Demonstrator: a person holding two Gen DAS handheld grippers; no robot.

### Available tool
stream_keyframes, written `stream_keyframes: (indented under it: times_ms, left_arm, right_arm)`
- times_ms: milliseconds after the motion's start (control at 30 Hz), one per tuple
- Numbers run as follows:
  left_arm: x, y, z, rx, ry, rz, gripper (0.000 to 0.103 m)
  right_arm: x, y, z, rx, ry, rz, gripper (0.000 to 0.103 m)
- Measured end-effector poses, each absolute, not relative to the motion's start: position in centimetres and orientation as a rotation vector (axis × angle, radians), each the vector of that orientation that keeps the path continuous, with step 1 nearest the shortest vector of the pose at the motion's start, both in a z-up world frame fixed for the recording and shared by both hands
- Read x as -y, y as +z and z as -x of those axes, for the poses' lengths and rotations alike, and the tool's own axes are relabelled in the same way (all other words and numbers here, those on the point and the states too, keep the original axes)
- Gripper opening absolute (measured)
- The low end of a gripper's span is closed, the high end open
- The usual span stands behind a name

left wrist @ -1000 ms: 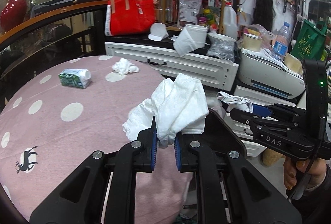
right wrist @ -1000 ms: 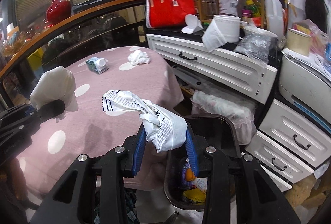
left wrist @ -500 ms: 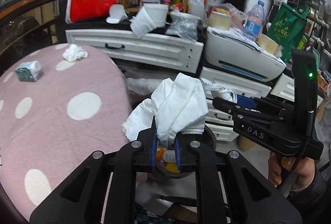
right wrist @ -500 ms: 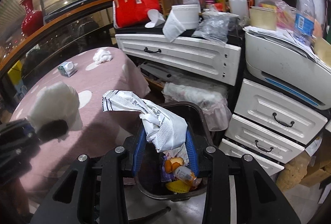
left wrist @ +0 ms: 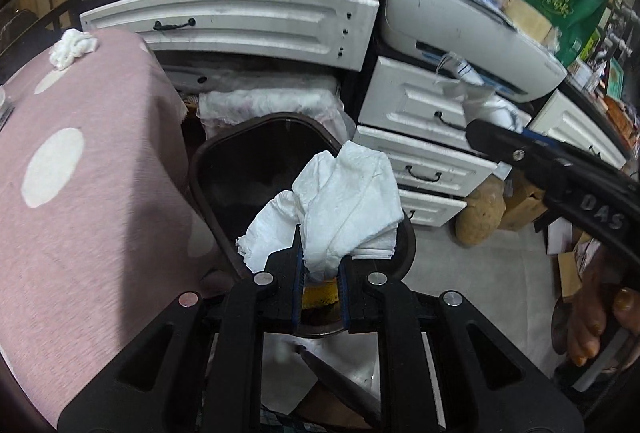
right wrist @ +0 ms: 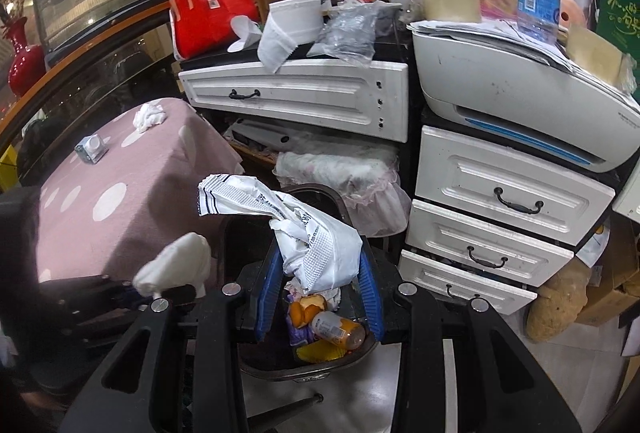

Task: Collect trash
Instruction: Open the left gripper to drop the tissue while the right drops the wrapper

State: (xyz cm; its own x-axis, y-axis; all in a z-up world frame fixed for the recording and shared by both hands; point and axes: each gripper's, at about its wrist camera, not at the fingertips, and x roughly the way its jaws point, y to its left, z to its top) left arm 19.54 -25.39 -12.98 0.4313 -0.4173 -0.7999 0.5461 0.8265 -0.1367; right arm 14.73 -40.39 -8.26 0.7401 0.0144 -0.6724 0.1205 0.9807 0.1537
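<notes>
My left gripper is shut on a crumpled white tissue and holds it over the dark brown trash bin. My right gripper is shut on a white printed plastic wrapper above the same bin, which holds a small bottle and food scraps. The tissue also shows at the left in the right wrist view. Another crumpled tissue and a small carton lie on the pink dotted table.
White drawer units and a printer stand right of the bin. A white cabinet behind carries a red bag, cups and bottles. A cloth-covered bundle lies behind the bin. Boxes sit on the floor at right.
Both grippers have swung from over the table to above the trash bin, each still holding its piece. The bin's contents have come into view beneath the right gripper.
</notes>
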Motion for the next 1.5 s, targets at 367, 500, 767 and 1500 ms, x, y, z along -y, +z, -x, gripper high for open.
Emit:
stream_keyframes:
  times_ms: [367, 500, 767, 1500]
  left_arm:
    - [28.4, -16.5, -20.9, -1.036, -0.623, -0.234, 0.015]
    - [28.9, -17.6, -21.3, -1.066, -0.619, -0.253, 0.052]
    - [28.8, -17.2, -21.0, -1.022, -0.619, -0.259, 0.083]
    - [25.3, -12.4, -18.4, -0.902, -0.606, -0.176, 0.086]
  right_arm:
    - [41.5, -9.1, -14.7, -0.756, -0.072, -0.215, 0.036]
    - [41.8, -9.3, -14.7, -0.762, -0.074, -0.224, 0.036]
    - [42.0, -9.5, -14.7, -0.767, -0.077, -0.233, 0.036]
    - [41.2, -11.9, -15.8, -0.829, -0.078, -0.241, 0.036]
